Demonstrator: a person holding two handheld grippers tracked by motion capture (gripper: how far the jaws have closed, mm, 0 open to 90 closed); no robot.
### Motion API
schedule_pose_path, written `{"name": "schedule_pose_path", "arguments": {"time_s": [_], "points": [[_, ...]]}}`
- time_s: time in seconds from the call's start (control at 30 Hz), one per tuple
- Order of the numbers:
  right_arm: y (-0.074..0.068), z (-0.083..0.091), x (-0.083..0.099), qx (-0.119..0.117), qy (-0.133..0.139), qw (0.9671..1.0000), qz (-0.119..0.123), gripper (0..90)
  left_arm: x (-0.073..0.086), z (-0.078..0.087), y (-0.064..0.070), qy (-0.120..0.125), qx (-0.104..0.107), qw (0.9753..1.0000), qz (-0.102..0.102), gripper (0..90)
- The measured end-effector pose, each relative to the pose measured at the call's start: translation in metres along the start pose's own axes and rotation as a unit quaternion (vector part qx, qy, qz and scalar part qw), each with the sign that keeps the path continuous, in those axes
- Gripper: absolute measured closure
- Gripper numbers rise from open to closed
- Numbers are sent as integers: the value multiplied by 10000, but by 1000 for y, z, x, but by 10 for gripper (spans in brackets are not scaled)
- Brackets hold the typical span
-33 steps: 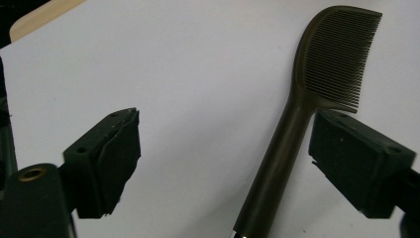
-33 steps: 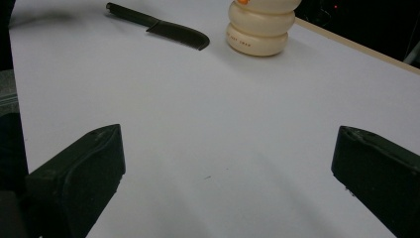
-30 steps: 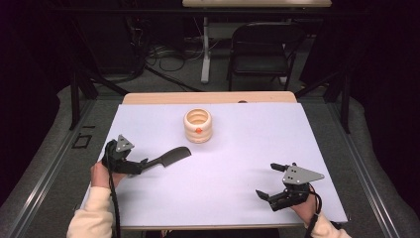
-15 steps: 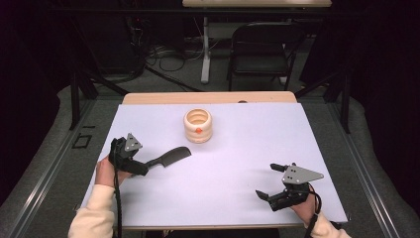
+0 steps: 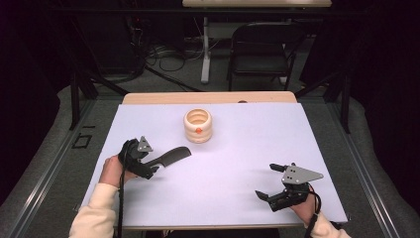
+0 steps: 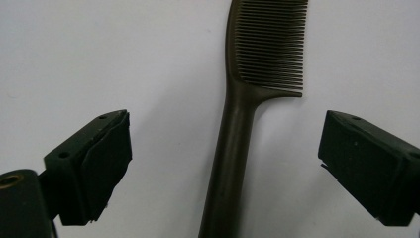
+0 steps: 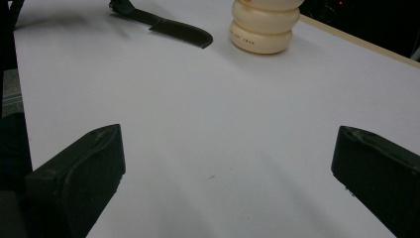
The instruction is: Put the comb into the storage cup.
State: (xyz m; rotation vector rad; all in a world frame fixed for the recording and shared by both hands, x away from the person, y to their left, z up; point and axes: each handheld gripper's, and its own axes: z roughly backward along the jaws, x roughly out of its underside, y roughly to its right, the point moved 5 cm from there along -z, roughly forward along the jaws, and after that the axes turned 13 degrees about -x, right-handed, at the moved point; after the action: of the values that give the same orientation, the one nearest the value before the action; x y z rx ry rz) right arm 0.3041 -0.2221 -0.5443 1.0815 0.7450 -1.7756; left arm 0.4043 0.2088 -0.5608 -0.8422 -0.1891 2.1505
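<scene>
- The left gripper (image 5: 157, 168) has tipped over since a moment ago, and its 2 jaws now sit wide apart on each side of the dark comb (image 6: 237, 129), not touching it.
- The comb lies flat on the white table (image 5: 237, 188), near the cream jar (image 5: 198, 125).
- The right gripper (image 5: 270, 181) rests low with its jaws spread, holding nothing.

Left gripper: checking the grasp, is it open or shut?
Open: the left gripper has both jaws apart, clear of the comb handle between them.
</scene>
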Motion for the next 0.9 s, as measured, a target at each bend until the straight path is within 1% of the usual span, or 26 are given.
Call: {"name": "schedule_pose_path", "arguments": {"time_s": [0.1,0.13,0.17,0.2,0.23,0.3,0.33,0.4,0.43,0.47,0.53,0.57,0.6,0.63,0.67,0.7,0.83,0.87,0.9], "points": [[1,-1,0,-3,-7,10000,-22,0,-2,-1,0,-69,14,9999,-95,162],[1,-1,0,-16,-6,10000,-36,0,-3,-2,0,-79,-25,9999,-114,175],[1,-1,0,-12,-26,10000,-31,0,-3,-3,-1,-150,-52,9998,-154,194],[1,-1,0,-12,-26,10000,-31,0,-3,-4,-1,-172,-53,9997,-175,194],[1,-2,1,-22,-33,10000,-30,0,-4,-5,-1,-185,-7,9997,-182,244],[1,-1,1,-21,-32,10000,-37,0,-5,-6,0,-265,17,9994,-219,282],[1,-1,1,-21,-32,10000,-37,0,-6,-6,1,-301,69,9992,-241,282],[1,-1,1,-19,-24,10000,-29,0,-9,-7,1,-317,71,9990,-291,355],[1,-1,1,-19,-24,10000,-29,0,-10,-7,1,-355,71,9987,-359,355],[0,-1,0,-25,-19,10000,-21,0,-11,-7,1,-405,50,9983,-423,384],[1,-2,1,-22,-34,10000,-23,0,-12,-10,2,-529,161,9972,-503,449],[1,-2,1,-25,-34,10000,-30,0,-12,-11,3,-570,166,9967,-551,457],[1,-2,1,-23,-34,10000,-32,0,-12,-11,3,-570,166,9967,-551,478],[1,-2,1,-26,-37,10000,-32,0,-12,-13,4,-689,183,9952,-667,504],[1,-2,1,-31,-35,10000,-32,0,-12,-13,4,-689,183,9952,-667,517],[1,-2,1,-31,-43,10000,-33,0,-13,-15,5,-730,220,9943,-747,534],[1,-2,1,-34,-46,10000,-21,0,-17,-18,6,-802,254,9921,-929,589],[1,-2,1,-39,-40,10000,-21,0,-17,-18,6,-802,254,9921,-929,600],[1,-2,1,-39,-40,10000,-21,0,-17,-19,7,-837,260,9914,-972,600]]}}
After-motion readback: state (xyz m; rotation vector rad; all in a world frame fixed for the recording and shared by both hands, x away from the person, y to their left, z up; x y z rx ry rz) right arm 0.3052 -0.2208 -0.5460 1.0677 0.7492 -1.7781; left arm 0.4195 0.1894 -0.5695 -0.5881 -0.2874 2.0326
